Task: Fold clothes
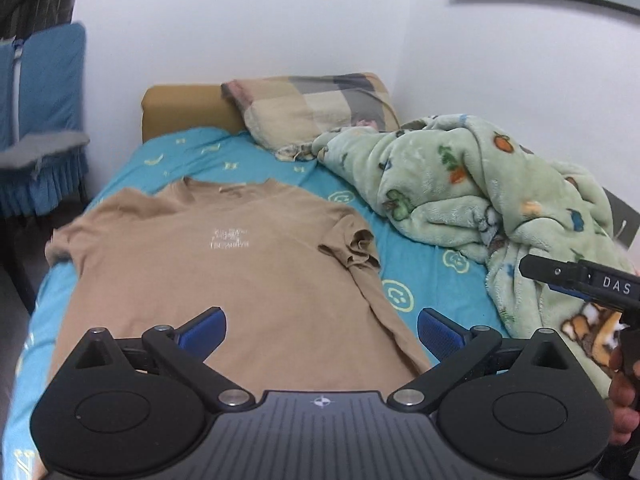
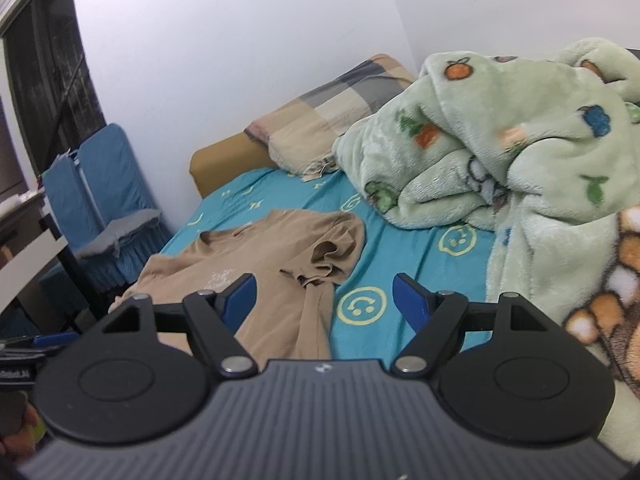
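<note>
A tan T-shirt (image 1: pixel 224 276) with small white print lies spread flat on the turquoise bed sheet (image 1: pixel 420 276), collar toward the headboard. Its right sleeve (image 1: pixel 352 248) is crumpled. My left gripper (image 1: pixel 322 330) is open and empty, held above the shirt's lower hem. In the right wrist view the shirt (image 2: pixel 264 268) lies to the left, and my right gripper (image 2: pixel 324 298) is open and empty above the shirt's right edge and the sheet (image 2: pixel 404 256). The right gripper's body also shows in the left wrist view (image 1: pixel 580 276), at the far right.
A bunched green fleece blanket (image 1: pixel 492 192) fills the bed's right side; it also shows in the right wrist view (image 2: pixel 520 152). A plaid pillow (image 1: pixel 316 108) leans on the tan headboard (image 1: pixel 180 108). A blue-covered chair (image 1: pixel 40 120) stands left of the bed. White walls stand behind.
</note>
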A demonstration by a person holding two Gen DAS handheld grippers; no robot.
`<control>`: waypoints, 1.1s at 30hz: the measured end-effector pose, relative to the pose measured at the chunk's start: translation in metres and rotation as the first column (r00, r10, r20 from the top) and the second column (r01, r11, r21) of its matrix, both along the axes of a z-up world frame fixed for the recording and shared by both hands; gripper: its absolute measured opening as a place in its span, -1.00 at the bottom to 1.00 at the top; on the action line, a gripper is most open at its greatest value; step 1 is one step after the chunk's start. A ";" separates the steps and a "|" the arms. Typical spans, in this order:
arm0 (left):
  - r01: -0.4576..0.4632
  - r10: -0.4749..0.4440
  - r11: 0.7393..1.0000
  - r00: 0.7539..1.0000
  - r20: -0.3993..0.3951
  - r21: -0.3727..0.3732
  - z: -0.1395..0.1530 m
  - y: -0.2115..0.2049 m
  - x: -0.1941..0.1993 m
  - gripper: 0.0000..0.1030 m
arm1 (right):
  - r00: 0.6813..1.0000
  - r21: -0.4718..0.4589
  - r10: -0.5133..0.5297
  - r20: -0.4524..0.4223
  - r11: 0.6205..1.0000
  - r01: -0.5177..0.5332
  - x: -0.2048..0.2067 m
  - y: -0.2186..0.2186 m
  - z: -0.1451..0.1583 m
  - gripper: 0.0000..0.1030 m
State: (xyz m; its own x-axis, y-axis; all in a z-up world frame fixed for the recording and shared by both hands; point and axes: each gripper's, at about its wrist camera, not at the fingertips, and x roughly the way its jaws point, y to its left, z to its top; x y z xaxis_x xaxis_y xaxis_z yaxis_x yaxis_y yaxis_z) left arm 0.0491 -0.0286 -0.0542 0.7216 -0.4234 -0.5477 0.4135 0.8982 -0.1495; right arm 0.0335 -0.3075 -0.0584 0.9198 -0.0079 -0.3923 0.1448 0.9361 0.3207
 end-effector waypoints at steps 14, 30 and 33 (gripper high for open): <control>-0.062 0.059 0.995 0.998 -0.039 -0.082 -0.004 0.021 0.001 0.99 | 0.997 -0.002 -0.037 -0.065 0.999 0.037 0.033 0.010 -0.015 0.35; -0.154 0.149 0.987 0.984 -0.096 -0.045 -0.028 0.019 0.016 0.99 | 0.997 0.180 0.069 -0.044 0.982 -0.060 0.164 -0.006 -0.064 0.27; -0.173 0.169 0.985 0.980 -0.104 -0.030 -0.040 0.018 0.025 0.99 | 0.994 0.220 0.043 -0.100 0.975 -0.020 0.205 -0.023 -0.097 -0.04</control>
State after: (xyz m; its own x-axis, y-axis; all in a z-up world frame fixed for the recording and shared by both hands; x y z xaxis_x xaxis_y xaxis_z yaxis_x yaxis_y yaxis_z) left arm 0.0742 -0.0107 -0.0937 0.7268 -0.3211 -0.6072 0.2356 0.9469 -0.2188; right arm 0.2385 -0.3308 -0.1551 0.8723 0.1170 -0.4747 0.1595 0.8498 0.5025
